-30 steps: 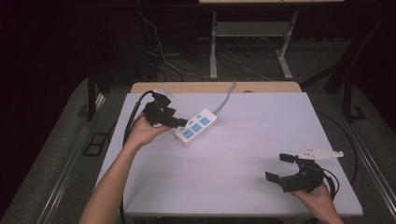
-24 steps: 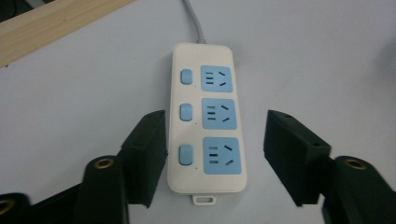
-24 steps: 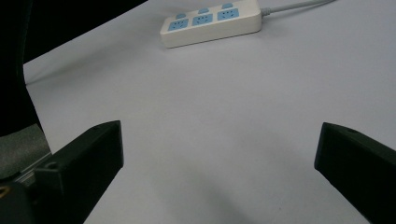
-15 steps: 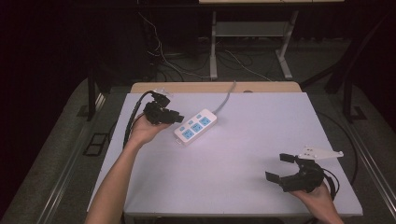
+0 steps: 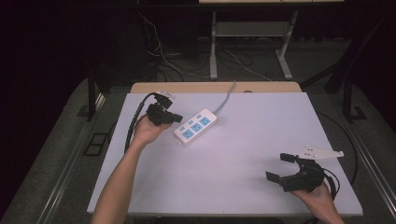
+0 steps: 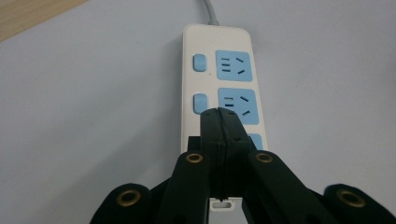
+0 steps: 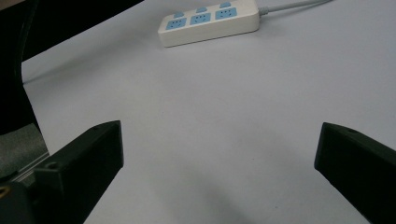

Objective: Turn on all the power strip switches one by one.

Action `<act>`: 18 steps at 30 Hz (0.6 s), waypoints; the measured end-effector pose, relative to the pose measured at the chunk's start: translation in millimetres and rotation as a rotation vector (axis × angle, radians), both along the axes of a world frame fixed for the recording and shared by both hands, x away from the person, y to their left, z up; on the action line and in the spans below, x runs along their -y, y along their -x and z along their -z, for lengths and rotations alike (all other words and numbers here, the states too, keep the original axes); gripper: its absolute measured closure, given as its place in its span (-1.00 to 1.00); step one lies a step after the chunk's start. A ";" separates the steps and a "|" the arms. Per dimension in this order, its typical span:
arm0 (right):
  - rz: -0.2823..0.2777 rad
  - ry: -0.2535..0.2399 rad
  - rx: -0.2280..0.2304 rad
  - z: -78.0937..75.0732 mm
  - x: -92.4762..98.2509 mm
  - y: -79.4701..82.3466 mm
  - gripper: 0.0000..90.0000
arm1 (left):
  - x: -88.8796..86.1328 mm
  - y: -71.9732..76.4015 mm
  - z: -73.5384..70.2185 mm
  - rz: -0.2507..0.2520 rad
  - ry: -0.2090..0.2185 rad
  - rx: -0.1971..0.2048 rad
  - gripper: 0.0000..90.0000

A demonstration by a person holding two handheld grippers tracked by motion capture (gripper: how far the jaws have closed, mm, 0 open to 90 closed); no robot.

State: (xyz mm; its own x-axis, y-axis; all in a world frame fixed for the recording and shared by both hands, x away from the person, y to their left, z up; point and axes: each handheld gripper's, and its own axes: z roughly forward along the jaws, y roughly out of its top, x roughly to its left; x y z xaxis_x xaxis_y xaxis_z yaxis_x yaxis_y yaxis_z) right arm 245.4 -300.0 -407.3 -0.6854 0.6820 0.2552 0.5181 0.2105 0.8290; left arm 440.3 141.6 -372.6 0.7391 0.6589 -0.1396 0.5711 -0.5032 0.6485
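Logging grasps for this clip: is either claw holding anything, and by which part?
Nothing is held. The left claw is shut empty, tips over the power strip. The right claw is open over bare table.

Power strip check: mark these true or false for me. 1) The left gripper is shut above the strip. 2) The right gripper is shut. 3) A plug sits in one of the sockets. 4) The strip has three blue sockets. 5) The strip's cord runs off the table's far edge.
1) True: the left gripper has just closed with nothing between its jaws, tips over the power strip.
2) False: the right gripper is open, jaws wide apart.
3) False: the sockets in view are empty.
4) True: three blue sockets.
5) True: the cord leads off the table there.
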 end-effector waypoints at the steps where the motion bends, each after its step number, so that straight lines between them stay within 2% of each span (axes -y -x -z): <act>1: 0.000 0.001 0.000 0.0 0.0 0.1 -0.97 | -0.3 -0.6 1.6 0.000 0.000 -0.006 0.98; 18: -0.001 0.007 -0.002 0.7 0.7 -0.1 -0.97 | -0.5 -3.5 28.3 -0.011 -0.012 -0.045 0.98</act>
State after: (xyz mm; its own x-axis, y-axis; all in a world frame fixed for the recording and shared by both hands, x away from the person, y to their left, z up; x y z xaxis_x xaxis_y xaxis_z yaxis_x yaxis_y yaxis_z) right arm 245.5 -300.6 -408.0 -0.6854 0.6833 0.2517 0.5193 0.2163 0.8268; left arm 443.8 142.0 -400.9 0.7250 0.6687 -0.1647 0.6051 -0.5043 0.6161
